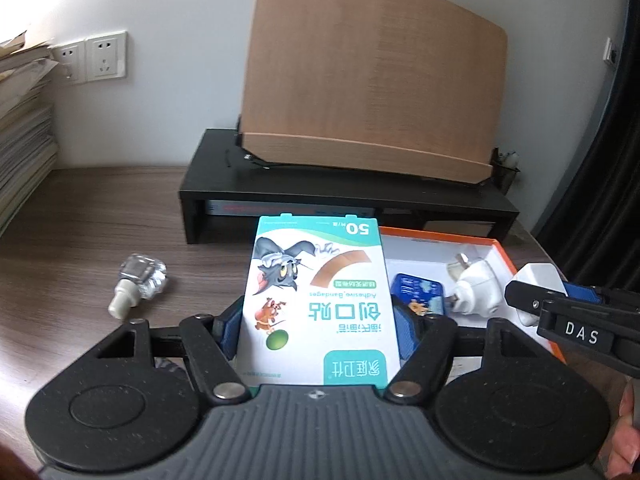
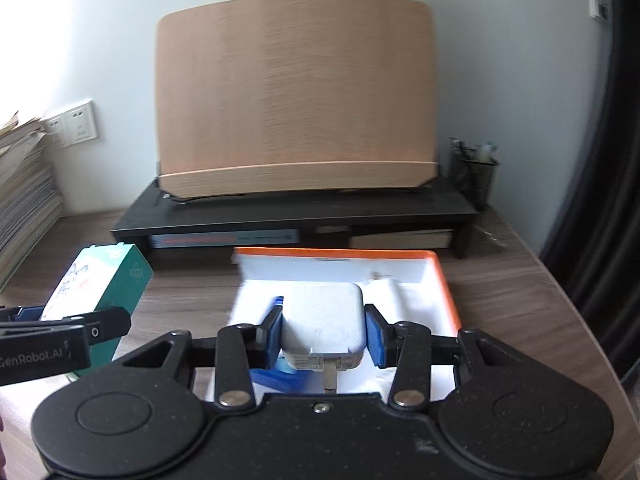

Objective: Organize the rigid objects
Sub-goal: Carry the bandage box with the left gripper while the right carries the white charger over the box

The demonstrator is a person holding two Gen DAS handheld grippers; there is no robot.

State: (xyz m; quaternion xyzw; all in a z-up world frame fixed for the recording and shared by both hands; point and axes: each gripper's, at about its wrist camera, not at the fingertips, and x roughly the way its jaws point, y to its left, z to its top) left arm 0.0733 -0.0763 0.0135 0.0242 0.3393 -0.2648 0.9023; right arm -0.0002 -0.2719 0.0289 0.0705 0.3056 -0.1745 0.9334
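Note:
My left gripper (image 1: 320,326) is shut on a white and green bandage box (image 1: 316,292) with a cartoon cat, blue pads pressing its two sides, held above the table. In the right wrist view the same bandage box (image 2: 100,280) and left gripper (image 2: 68,320) show at the left. My right gripper (image 2: 324,332) is shut on a white charger cube (image 2: 324,316), hovering over the orange-rimmed white box (image 2: 440,276). From the left wrist view, the right gripper (image 1: 540,296) holds that charger (image 1: 538,278) over the orange box (image 1: 504,250), which contains a white plug adapter (image 1: 476,290) and a blue tin (image 1: 420,292).
A small clear glass bottle (image 1: 138,284) lies on the wooden table at the left. Behind stands a black desk riser (image 1: 344,192) bearing a wooden board (image 1: 372,80). Stacked papers (image 1: 20,128) are far left and a mesh pen holder (image 2: 476,176) far right.

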